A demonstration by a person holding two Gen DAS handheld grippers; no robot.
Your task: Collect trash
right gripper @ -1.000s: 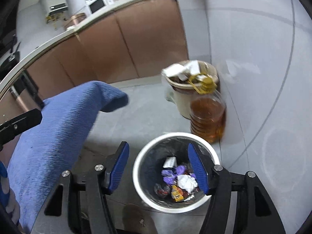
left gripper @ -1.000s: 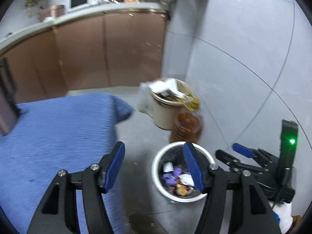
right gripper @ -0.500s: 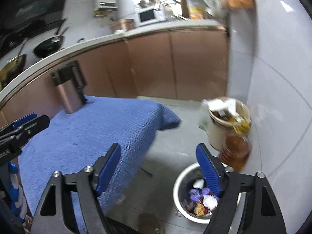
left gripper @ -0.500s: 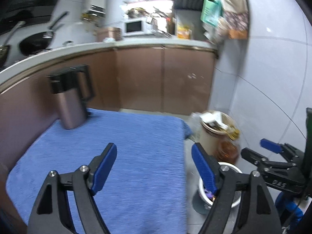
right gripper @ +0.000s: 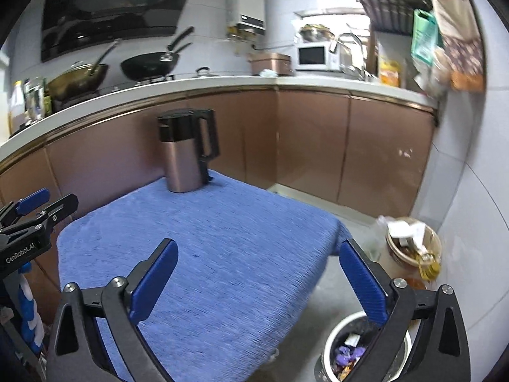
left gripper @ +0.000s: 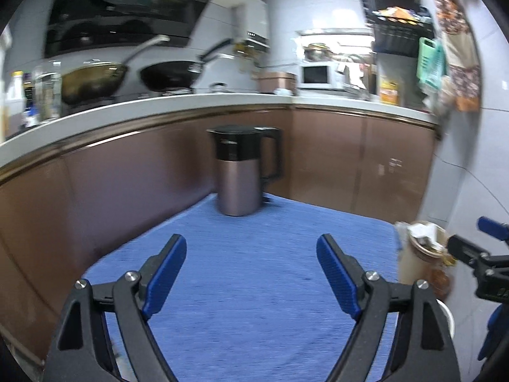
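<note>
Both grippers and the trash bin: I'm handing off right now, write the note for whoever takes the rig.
Left gripper: open, empty, above the blue cloth.
Right gripper: open, empty, at the cloth's right edge.
White trash bin on the floor, right of the table, holds wrappers.
Kettle stands at the far end of the cloth; not trash.
Done: wrappers lie in the bin.
Left: no loose trash visible on the cloth; check outside these views before stopping.
</note>
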